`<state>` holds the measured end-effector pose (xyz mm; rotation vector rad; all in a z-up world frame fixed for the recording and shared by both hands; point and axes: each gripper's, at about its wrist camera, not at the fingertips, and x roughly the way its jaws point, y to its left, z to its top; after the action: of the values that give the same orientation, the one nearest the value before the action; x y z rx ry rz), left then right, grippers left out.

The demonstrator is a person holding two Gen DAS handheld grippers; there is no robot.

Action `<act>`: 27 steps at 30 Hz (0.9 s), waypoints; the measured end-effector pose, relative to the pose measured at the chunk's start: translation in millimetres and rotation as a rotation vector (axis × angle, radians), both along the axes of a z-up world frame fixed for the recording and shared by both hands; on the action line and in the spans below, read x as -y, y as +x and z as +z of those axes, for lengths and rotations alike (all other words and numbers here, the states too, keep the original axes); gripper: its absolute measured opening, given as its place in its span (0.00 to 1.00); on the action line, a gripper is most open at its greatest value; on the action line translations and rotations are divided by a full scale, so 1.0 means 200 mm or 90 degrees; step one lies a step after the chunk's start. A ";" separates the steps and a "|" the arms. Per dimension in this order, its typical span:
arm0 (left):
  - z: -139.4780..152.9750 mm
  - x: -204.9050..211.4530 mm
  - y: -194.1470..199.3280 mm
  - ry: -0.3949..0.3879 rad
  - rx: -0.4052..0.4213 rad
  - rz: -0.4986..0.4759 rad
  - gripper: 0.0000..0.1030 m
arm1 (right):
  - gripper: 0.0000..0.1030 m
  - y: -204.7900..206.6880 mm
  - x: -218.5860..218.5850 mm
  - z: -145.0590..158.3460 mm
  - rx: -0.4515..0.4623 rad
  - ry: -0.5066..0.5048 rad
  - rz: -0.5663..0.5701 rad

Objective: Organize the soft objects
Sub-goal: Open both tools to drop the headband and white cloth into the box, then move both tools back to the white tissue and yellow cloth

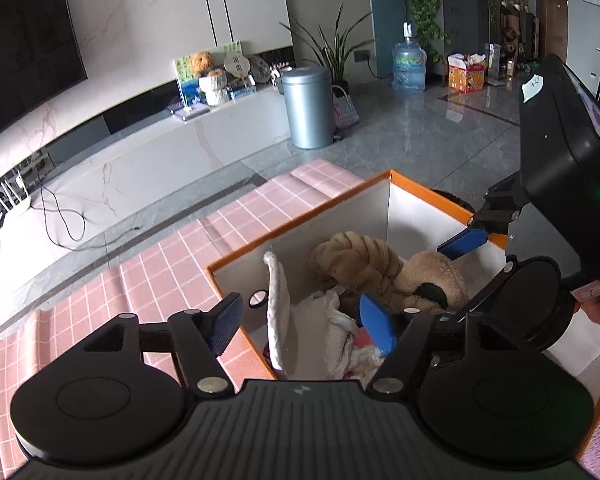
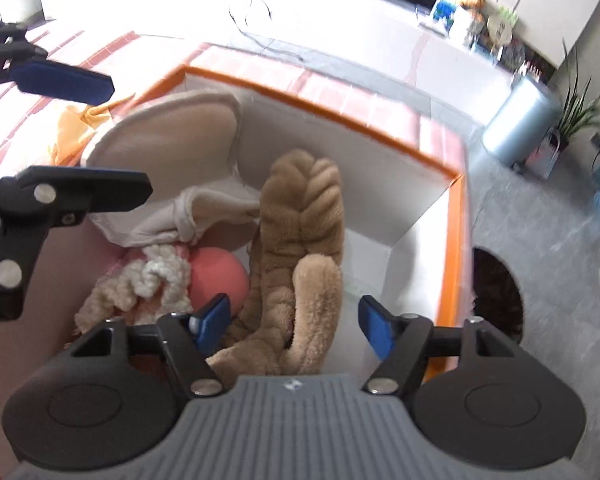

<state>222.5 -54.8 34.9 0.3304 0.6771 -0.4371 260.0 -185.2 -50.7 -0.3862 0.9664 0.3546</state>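
Note:
An orange-rimmed white box [image 1: 388,178] [image 2: 454,216] sits on a pink checked cloth [image 1: 172,264]. Inside lie a tan plush toy [image 1: 364,262] [image 2: 300,216], a white towel [image 1: 278,312], a beige cloth [image 2: 172,148], a cream knitted piece [image 2: 156,276] and a pink ball [image 2: 220,276]. My left gripper [image 1: 304,322] is open over the box's near-left corner, empty. My right gripper [image 2: 292,322] is open just above the plush toy, holding nothing; it also shows in the left wrist view [image 1: 466,240]. The left gripper's fingers [image 2: 60,80] appear at the left of the right wrist view.
The box stands at the table's edge above a grey tile floor [image 1: 440,140]. A silver bin [image 1: 308,106], a water jug [image 1: 409,66], plants and a white TV console [image 1: 140,152] lie beyond. A dark round opening [image 2: 498,292] shows beside the box.

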 end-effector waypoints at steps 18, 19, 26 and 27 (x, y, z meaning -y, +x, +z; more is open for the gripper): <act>0.25 -0.20 -0.27 -0.088 0.097 0.052 0.77 | 0.80 -0.33 -0.03 0.46 0.127 0.070 -0.041; 0.25 -0.22 -0.29 -0.096 0.104 0.060 0.77 | 0.80 -0.35 -0.05 0.48 0.137 0.081 -0.043; 0.22 -0.43 -0.41 -0.152 0.130 0.128 0.77 | 0.80 -0.50 -0.24 0.48 0.200 0.140 -0.041; 0.21 -0.46 -0.42 -0.158 0.133 0.142 0.77 | 0.80 -0.51 -0.28 0.47 0.206 0.145 -0.037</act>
<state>139.0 38.2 75.9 0.0621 0.4437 -0.2654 157.2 -129.8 44.2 -0.1980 0.6120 0.3331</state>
